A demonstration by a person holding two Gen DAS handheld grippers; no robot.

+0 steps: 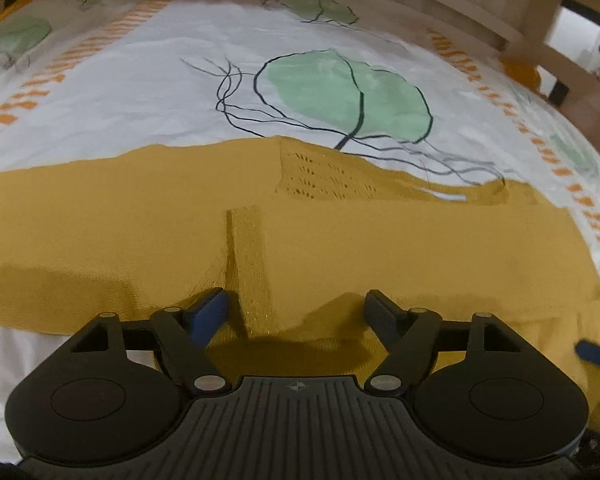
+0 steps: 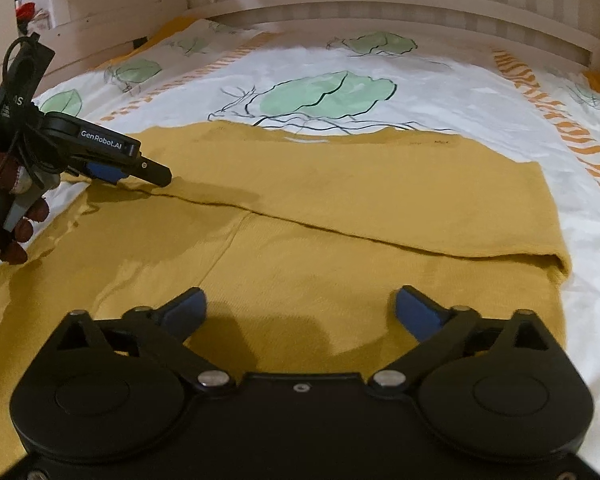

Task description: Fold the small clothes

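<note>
While garment [image 2: 340, 200] covers bedspread [image 2: 440, 80], tools clear.

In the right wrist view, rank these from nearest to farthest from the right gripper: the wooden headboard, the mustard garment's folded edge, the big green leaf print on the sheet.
From the right gripper:
1. Folded edge of the mustard garment, just ahead, running across.
2. Green leaf print, beyond the garment, centre of the sheet.
3. Wooden headboard, at the far end.

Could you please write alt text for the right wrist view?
A mustard garment lies partly folded on a leaf-print bedsheet. The right gripper hangs open over it, holding nothing; the left gripper reaches in from the left.
</note>
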